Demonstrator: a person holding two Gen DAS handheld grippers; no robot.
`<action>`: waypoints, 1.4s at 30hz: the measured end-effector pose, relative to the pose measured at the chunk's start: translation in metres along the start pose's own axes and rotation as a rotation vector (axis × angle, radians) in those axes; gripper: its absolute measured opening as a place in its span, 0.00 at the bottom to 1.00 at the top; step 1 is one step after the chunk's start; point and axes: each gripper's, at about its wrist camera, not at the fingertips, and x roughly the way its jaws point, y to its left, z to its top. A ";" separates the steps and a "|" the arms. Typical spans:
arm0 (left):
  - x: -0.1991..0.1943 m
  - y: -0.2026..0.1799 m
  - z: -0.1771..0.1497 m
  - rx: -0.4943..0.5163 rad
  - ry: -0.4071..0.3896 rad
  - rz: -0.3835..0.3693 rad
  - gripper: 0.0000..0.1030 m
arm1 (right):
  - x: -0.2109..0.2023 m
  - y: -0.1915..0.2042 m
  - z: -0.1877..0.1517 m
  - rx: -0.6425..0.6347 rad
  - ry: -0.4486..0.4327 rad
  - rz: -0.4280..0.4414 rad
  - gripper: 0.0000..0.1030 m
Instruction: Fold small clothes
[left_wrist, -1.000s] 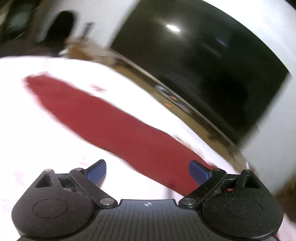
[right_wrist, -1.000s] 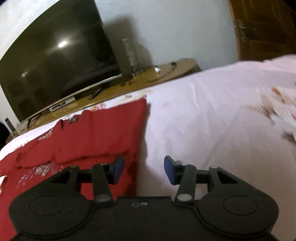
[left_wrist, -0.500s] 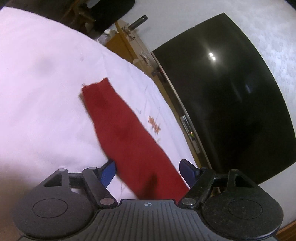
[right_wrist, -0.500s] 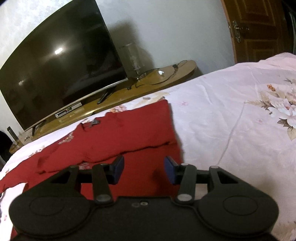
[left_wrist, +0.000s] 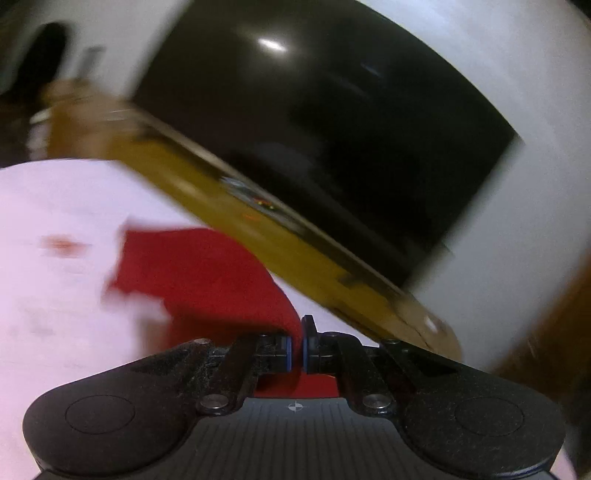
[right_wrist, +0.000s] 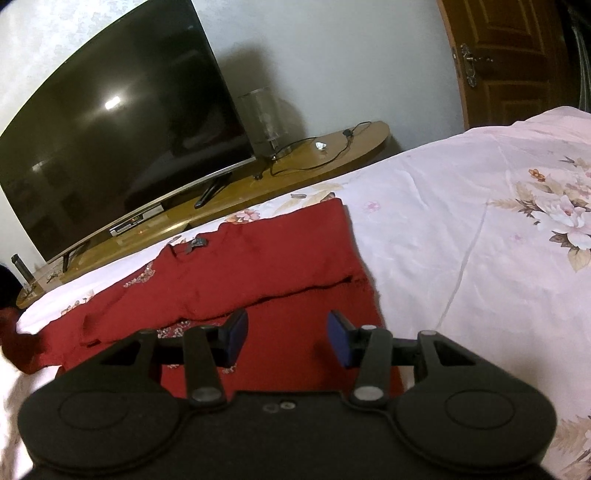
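Note:
A dark red garment (right_wrist: 266, 266) with pale embroidery lies spread on the pink floral bedsheet (right_wrist: 461, 229), one side folded over along a dark edge. My right gripper (right_wrist: 287, 338) hovers open above its near right part, nothing between the blue pads. In the blurred left wrist view my left gripper (left_wrist: 296, 350) is shut on a red sleeve (left_wrist: 207, 273). The cloth rises from the bedsheet (left_wrist: 55, 206) into the pinched blue pads.
A large dark television (right_wrist: 122, 147) stands on a long wooden stand (right_wrist: 317, 155) beyond the bed, with a glass lamp (right_wrist: 264, 118) and cables. A wooden door (right_wrist: 513, 55) is at the far right. Bare sheet lies right of the garment.
My left gripper closed onto the red sleeve and lifted it, swinging toward the television. My right gripper shifted a little over the garment early on, then held still and open.

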 end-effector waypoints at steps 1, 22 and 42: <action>0.010 -0.023 -0.007 0.034 0.026 -0.029 0.05 | 0.000 0.001 0.001 0.000 -0.002 0.003 0.46; 0.020 -0.095 -0.124 0.351 0.157 0.172 0.83 | 0.069 0.021 0.017 0.199 0.112 0.280 0.47; 0.031 -0.051 -0.118 0.421 0.232 0.189 0.53 | 0.135 0.111 0.041 -0.200 0.058 0.211 0.05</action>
